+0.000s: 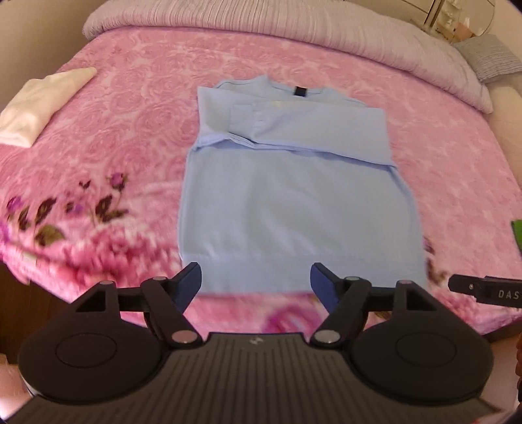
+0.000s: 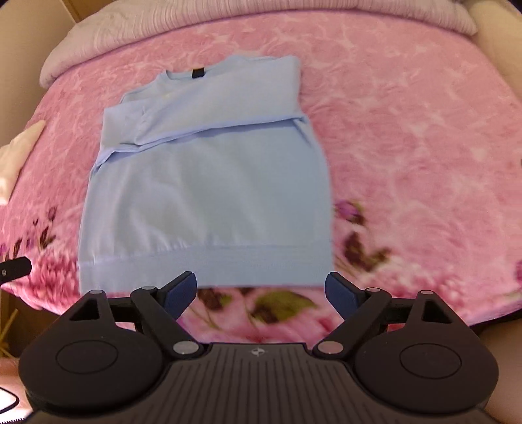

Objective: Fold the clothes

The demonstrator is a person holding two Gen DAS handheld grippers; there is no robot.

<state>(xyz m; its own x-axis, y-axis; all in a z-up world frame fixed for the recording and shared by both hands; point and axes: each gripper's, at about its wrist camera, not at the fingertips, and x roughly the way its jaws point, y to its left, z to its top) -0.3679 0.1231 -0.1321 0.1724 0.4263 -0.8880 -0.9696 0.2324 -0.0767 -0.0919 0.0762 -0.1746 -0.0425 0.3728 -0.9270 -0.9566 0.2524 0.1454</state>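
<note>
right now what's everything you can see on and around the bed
sweater: one, light blue, flat in the middle of the bed, sleeves folded across the chest, hem toward the cameras
blanket: one, pink with a rose pattern and purple flowers near the front edge, covering the bed
duvet: one, pale lilac-grey, bunched along the far end of the bed
white cloth: one, cream white, folded, on the blanket to the left of the sweater
striped pillow: one, grey, at the far right corner
green object: one, at the right frame edge, too cut off to identify
left tool: one, black with blue pads, open, above the sweater hem
right tool: one, black with blue pads, open, above the hem
</note>
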